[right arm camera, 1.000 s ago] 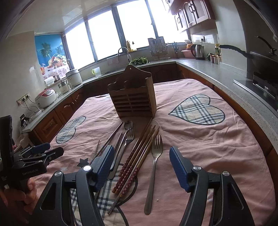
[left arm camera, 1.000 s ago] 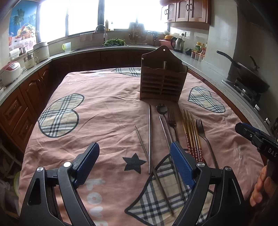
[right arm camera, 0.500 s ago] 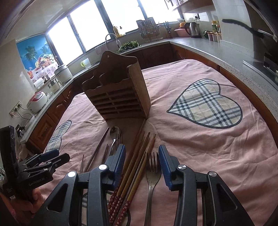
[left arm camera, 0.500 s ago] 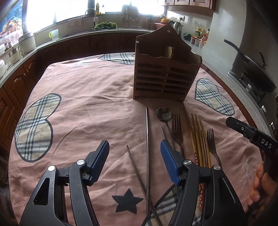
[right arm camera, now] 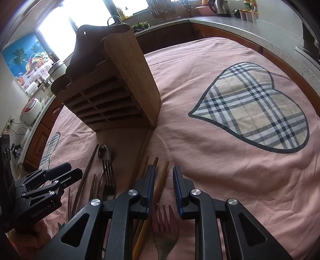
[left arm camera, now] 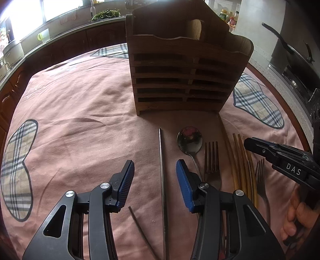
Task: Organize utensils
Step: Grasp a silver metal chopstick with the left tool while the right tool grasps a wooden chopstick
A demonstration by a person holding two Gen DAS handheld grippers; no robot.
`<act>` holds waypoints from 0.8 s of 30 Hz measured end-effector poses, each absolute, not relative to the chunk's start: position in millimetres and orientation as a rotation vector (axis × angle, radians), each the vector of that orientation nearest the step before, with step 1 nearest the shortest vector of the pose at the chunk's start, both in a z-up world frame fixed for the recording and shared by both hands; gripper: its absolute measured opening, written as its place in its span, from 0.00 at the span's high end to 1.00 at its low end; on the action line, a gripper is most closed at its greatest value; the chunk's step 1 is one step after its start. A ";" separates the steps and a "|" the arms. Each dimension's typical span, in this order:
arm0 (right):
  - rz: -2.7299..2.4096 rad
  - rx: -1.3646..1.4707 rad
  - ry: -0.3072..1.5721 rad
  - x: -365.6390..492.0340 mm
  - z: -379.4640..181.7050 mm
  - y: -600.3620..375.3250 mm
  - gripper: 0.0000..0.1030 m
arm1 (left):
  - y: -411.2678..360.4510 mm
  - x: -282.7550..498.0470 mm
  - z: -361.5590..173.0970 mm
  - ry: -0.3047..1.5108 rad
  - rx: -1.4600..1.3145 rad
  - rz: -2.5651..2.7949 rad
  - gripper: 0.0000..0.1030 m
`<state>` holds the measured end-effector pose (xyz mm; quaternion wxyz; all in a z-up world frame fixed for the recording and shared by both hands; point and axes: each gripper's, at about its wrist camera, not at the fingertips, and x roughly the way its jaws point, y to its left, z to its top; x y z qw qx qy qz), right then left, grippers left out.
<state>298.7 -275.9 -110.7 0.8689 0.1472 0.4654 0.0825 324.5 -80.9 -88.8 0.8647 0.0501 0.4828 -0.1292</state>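
Utensils in a row on the pink-clothed surface (left arm camera: 70, 112), before the wooden holder (left arm camera: 186, 76).
Left gripper (left arm camera: 155, 176) fingers part-open, closing astride a steel chopstick (left arm camera: 162, 160), untouched; right gripper (right arm camera: 164, 180) fingers narrowly apart, closing over a wooden chopstick (right arm camera: 163, 174), fork (right arm camera: 166, 236) below.

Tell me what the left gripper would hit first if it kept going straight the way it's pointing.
Most likely the metal chopstick lying between the left gripper's jaws on the pink cloth; depth is hard to judge.

Home kitchen: wood cabinets (right arm camera: 200, 32) w/ stone counter (right arm camera: 250, 26), kettle (right arm camera: 218, 7), wok (left arm camera: 296, 58), rice cooker (right arm camera: 31, 109).
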 end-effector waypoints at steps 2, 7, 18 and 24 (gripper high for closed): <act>0.175 0.304 0.989 301.6 -113.2 -273.4 0.86 | -84.3 330.7 -91.8 1.020 0.120 -0.272 0.60; 0.188 0.304 0.988 306.3 -113.6 -270.9 0.91 | -91.4 343.5 -102.9 1.051 0.129 -0.284 0.74; 0.225 0.369 0.946 299.8 -100.8 -278.3 0.94 | -87.3 331.9 -82.5 0.995 0.095 -0.334 0.96; 0.259 0.388 0.873 282.1 -65.2 -281.4 0.95 | -63.0 304.4 -39.3 0.916 0.008 -0.376 0.96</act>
